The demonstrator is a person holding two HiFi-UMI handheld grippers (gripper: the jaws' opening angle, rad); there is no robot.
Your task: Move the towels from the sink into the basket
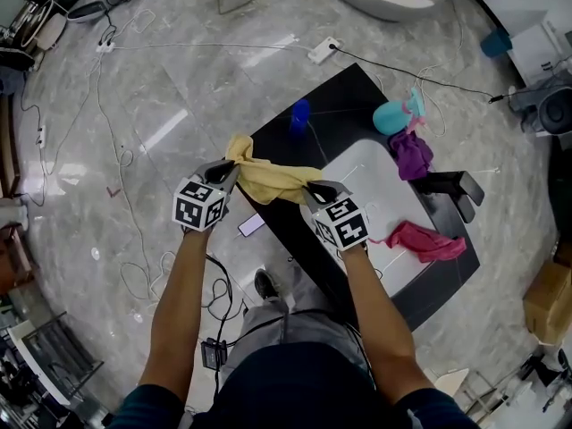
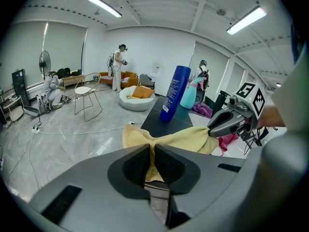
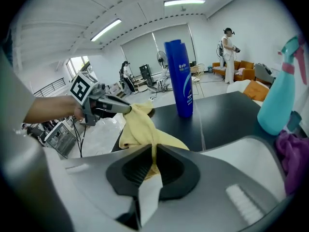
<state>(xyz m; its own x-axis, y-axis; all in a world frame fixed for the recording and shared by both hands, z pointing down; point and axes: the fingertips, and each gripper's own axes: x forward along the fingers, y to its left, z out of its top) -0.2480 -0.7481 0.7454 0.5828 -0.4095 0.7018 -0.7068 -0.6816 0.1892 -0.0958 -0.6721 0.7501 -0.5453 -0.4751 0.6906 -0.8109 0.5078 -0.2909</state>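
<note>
Yellow towel (image 1: pixel 268 180) hung stretched between our 2 grippers, over the counter (image 1: pixel 349 96) edge beside the sink (image 1: pixel 375 195). We had the left gripper (image 1: pixel 234 167) and right gripper (image 1: pixel 310 189) both closed tight on it, so the pinched ends were hidden.

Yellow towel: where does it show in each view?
Head view: yellow towel at centre, strung between left gripper and right gripper.
Left gripper view: yellow towel at centre, stretching right.
Right gripper view: yellow towel left of centre.
Shared landmark: blue bottle, in all three.
</note>
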